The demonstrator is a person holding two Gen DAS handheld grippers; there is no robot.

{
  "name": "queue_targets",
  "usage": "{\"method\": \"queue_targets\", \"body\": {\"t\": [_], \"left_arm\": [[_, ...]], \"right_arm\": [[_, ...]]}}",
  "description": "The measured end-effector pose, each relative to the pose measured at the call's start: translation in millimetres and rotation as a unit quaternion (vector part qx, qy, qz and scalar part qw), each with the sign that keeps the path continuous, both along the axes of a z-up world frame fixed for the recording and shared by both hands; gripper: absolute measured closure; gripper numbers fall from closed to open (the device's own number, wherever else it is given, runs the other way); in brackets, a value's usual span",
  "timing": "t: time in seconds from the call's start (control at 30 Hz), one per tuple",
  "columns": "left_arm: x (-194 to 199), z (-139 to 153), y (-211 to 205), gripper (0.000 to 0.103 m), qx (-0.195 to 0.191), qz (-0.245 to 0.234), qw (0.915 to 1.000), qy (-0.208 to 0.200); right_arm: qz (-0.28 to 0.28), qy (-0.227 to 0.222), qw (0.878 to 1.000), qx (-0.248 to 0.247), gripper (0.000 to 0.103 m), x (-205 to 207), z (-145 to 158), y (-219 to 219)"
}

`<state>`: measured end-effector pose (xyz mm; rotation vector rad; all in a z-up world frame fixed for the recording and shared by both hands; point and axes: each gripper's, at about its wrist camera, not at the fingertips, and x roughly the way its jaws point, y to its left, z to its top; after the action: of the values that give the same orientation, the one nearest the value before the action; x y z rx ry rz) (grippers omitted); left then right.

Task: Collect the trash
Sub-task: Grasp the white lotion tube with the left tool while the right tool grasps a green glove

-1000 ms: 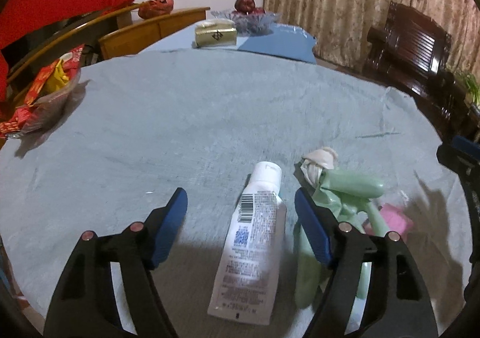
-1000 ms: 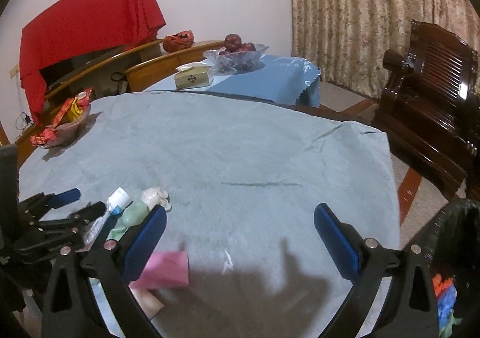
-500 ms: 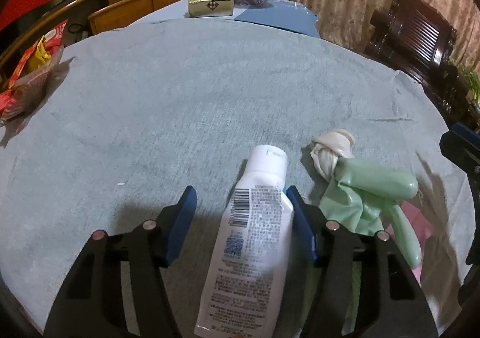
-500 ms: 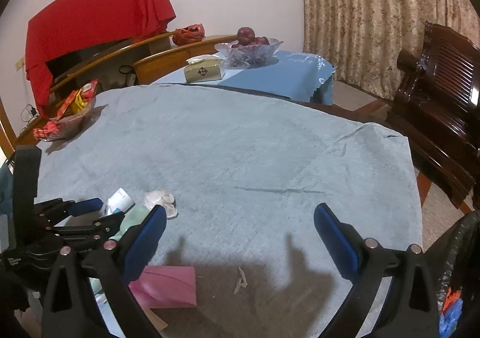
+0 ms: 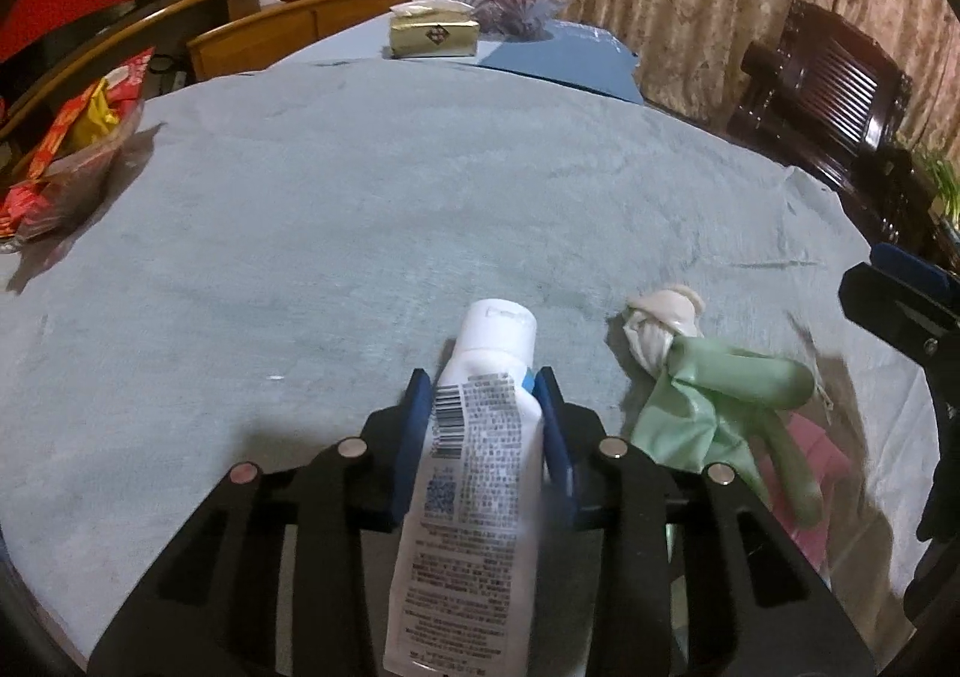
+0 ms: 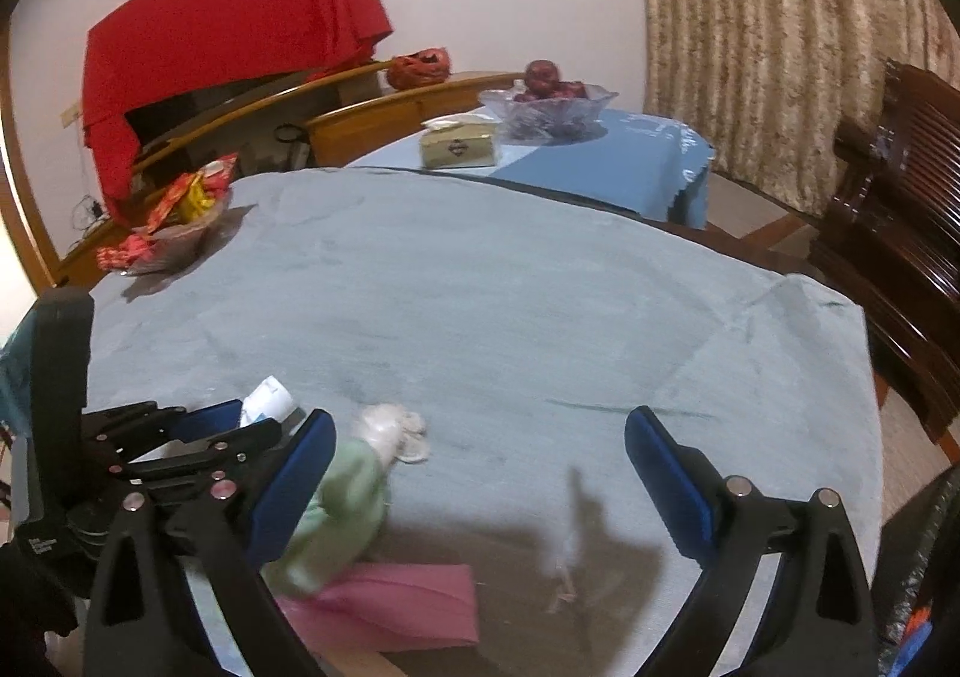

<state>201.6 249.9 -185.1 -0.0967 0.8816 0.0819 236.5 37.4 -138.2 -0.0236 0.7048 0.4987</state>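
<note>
We see a matt, slightly fuzzy blue tablecloth (image 5: 360,233), a smooth white plastic tube (image 5: 474,473), a thin rubbery green glove (image 5: 726,407) and glossy dark wooden chair (image 5: 840,95).

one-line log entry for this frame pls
step: grasp tube | left tongs: shut on white tube | right tongs: open, empty, above table | remaining: green glove, pink paper

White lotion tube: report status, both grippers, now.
Left gripper shut on white plastic lotion tube. Right gripper open, empty. Green rubber glove beside tube, apart. Nothing blocking.
</note>
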Motion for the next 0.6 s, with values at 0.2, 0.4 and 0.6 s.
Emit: {"method": "queue_targets", "body": {"t": [0.2,0.4,0.6], "left_arm": [[-7,5,18,0.069,0.007,0.015,0.9998,-0.005],[-10,1,28,0.069,0.003,0.024,0.9997,0.000],[-10,-7,31,0.069,0.002,0.025,0.9997,0.008]], "right_arm": [[0.032,0.020,0.999,-0.003,0.021,1,-8,28],[0.064,0.051,0.996,-0.025,0.038,5,-26,53],[0.082,0.076,0.993,-0.039,0.060,2,-43,59]]}}
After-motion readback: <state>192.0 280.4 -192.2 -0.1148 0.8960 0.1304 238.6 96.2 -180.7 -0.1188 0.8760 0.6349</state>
